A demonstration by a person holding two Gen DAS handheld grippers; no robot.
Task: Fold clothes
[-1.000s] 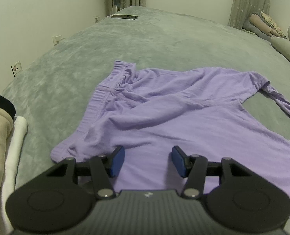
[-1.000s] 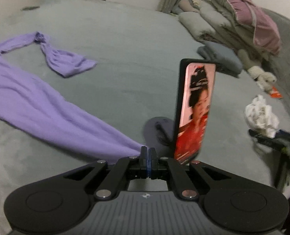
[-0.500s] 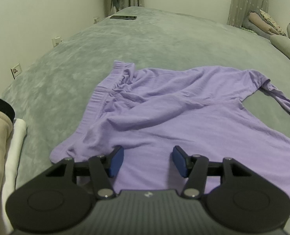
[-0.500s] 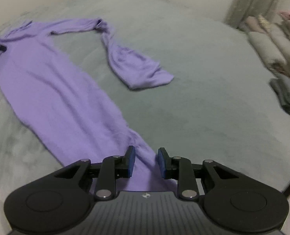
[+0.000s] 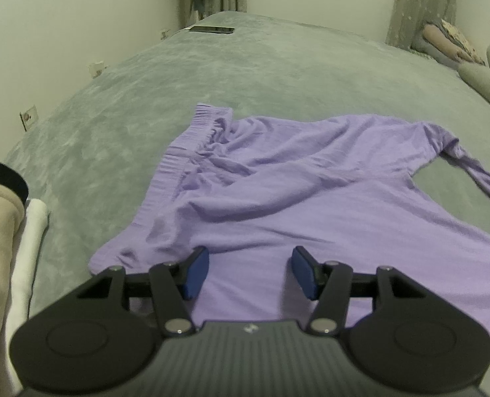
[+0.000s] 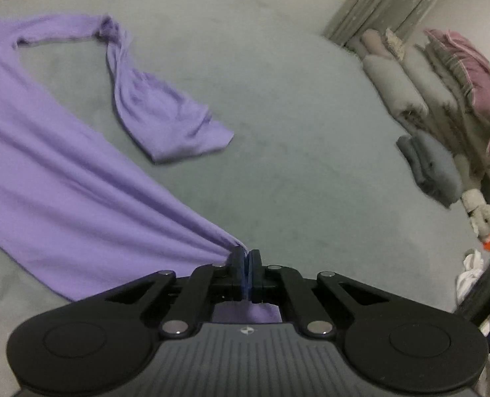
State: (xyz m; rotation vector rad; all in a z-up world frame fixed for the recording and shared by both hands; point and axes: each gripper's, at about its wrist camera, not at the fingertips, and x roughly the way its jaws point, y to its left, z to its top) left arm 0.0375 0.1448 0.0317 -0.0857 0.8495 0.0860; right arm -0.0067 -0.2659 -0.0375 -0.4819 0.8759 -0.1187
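A pair of purple trousers point(image 5: 304, 198) lies spread on a grey bed cover point(image 5: 245, 76), its gathered waistband toward the left. My left gripper point(image 5: 250, 271) hovers open just over the near edge of the cloth, nothing between its blue pads. In the right wrist view one trouser leg point(image 6: 79, 192) runs from the left down to my right gripper point(image 6: 246, 259), which is shut on its hem; the cloth bunches into the pads. The other leg point(image 6: 165, 115) lies folded back on the cover further off.
Folded beige and white clothes point(image 5: 0, 251) are stacked at the left. A dark phone point(image 5: 212, 29) lies at the bed's far edge. Rolled grey bedding point(image 6: 397, 86), a pink quilt point(image 6: 476, 86) and a folded grey garment point(image 6: 433, 168) sit at the right.
My right gripper swung left from an upright phone to the trouser leg, opened over the hem, then shut on it. The left gripper kept still and open.
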